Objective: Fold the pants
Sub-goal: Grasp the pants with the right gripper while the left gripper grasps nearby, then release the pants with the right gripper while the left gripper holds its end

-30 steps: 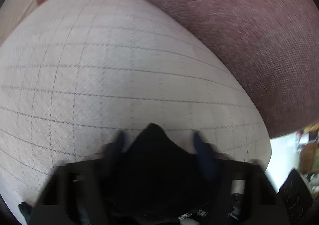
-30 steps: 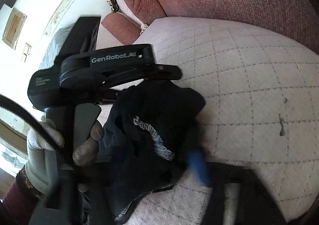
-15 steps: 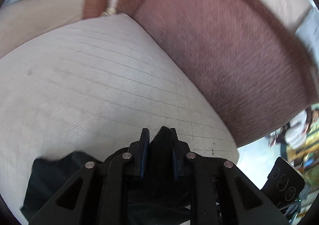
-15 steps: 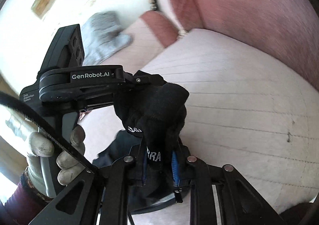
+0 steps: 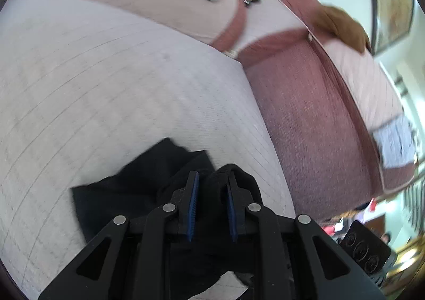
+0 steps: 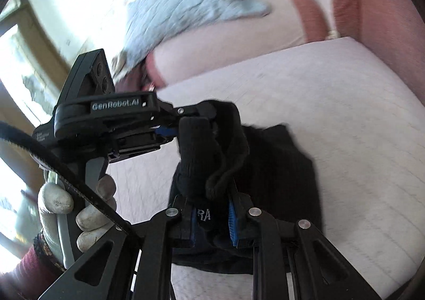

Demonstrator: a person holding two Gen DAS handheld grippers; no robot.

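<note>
The black pants (image 5: 138, 193) lie bunched on a pale quilted sofa cushion (image 5: 106, 87). A thick fold of them rises between my left gripper's (image 5: 211, 180) blue pads, which are shut on it. In the right wrist view my right gripper (image 6: 212, 193) is shut on another bunch of the pants (image 6: 279, 167), where white lettering shows. A short way beyond it, up and to the left, my left gripper (image 6: 191, 119) clamps the same raised fold, held by a gloved hand (image 6: 58, 201). The rest of the pants drape down onto the cushion (image 6: 332, 114).
A reddish sofa back (image 5: 305, 127) rises behind the cushion. A grey quilted blanket (image 6: 186, 7) lies on the neighbouring seat. A brown item (image 5: 342, 26) rests on top of the sofa back. Bright windows stand at the left of the right wrist view.
Both grippers have closed onto the black fabric and lifted a fold of it off the cushion. Both views have swung and rolled, and more of the sofa and room shows.
</note>
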